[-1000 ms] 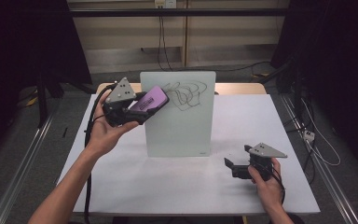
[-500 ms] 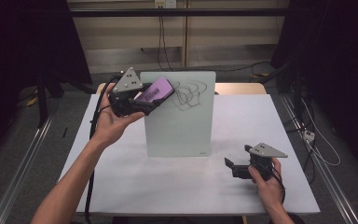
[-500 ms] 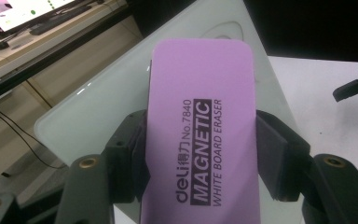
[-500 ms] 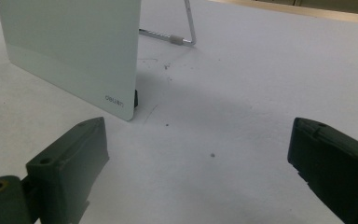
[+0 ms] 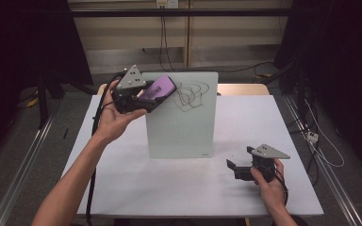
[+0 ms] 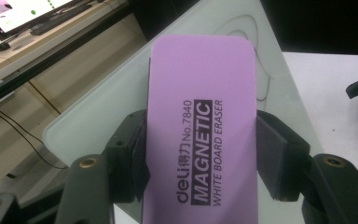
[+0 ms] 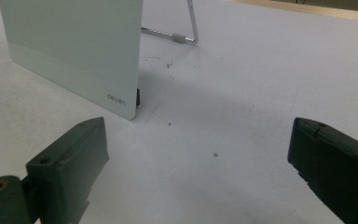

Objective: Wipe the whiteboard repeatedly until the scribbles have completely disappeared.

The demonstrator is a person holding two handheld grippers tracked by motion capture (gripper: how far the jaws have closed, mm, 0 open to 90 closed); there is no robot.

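Observation:
A purple magnetic whiteboard eraser (image 5: 159, 87) (image 6: 200, 135) is clamped between the jaws of my left gripper (image 5: 143, 97), which is shut on its two long sides. It is held up at the top left corner of a small glass whiteboard (image 5: 181, 125) (image 6: 88, 116) that stands upright on the table. Black scribbles (image 5: 193, 94) mark the board's upper part, just right of the eraser. My right gripper (image 5: 235, 168) (image 7: 200, 163) rests low at the table's right front, open, with nothing between its jaws; the board's lower corner (image 7: 74, 56) lies ahead of it.
The white table (image 5: 122, 188) carries the board, whose wire stand (image 7: 186, 32) props it from behind. Cables (image 5: 320, 146) trail on the floor at the right. A desk with a monitor (image 6: 9, 14) stands beyond the board.
My left gripper has carried the eraser up and to the right, from beside the board's left edge to its top left corner near the scribbles. The right gripper has kept still.

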